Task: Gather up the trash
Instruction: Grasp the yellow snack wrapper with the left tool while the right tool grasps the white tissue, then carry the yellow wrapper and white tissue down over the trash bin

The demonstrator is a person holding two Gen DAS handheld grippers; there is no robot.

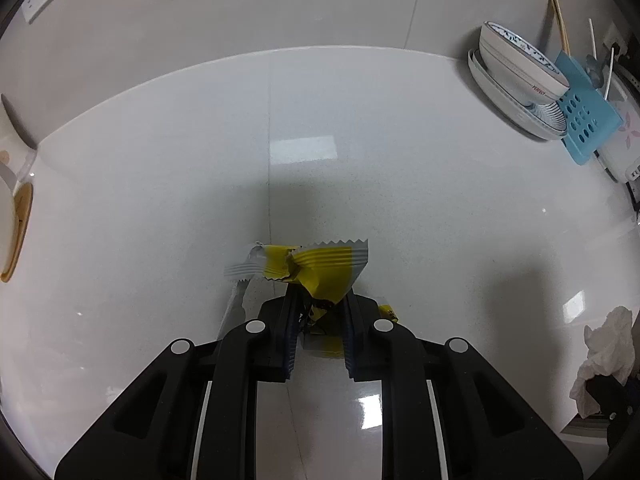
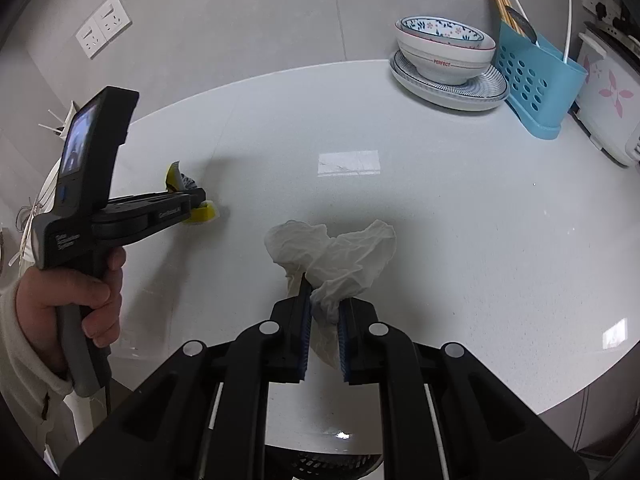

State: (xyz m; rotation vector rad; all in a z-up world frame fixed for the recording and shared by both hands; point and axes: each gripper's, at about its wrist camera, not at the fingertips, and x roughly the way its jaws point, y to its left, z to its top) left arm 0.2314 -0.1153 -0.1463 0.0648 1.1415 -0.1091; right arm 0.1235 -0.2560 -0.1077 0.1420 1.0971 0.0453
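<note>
The left tongs [image 1: 318,308] pinch a crinkly yellow wrapper [image 1: 320,270] by its crumpled middle just above the table [image 1: 440,200], and the right tongs [image 2: 325,320] clamp a soft tissue [image 2: 340,256] at its bunched waist; both look featherlight, limp and easily slipped.

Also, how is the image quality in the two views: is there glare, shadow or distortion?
Left wrist view: strong fisheye bending of the counter, dark corners, a bright rectangular reflection, and a soft shadow beyond the yellow wrapper held in the left gripper. Right wrist view: the same curved distortion, a similar ceiling-light reflection, the white tissue in the right gripper sharp; bowl readable.
</note>
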